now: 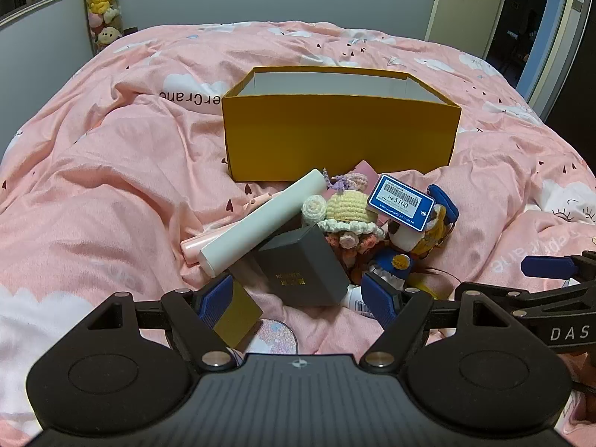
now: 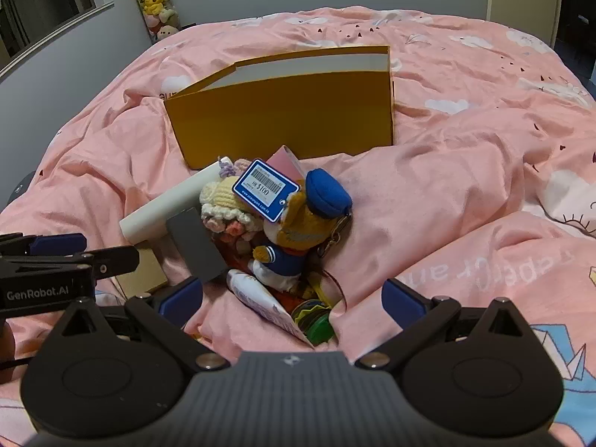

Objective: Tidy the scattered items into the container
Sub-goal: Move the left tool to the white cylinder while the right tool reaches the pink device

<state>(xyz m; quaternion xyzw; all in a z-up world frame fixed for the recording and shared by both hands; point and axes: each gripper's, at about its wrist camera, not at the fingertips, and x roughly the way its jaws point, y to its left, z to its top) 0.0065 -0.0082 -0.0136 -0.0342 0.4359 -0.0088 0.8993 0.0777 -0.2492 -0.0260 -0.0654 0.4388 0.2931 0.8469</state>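
An open yellow box sits on the pink duvet, with a pile of small items in front of it. The pile holds a white cylinder, a grey box, a crochet toy, a blue price tag and a plush duck. My left gripper is open just short of the grey box, its pads clear of it. A white tube and a green round thing lie below my right gripper, which is open and holds nothing.
A gold card and a round compact lie under the left finger. The duvet is rumpled into folds around the pile. Plush toys hang in the far left corner, and a door stands at the far right.
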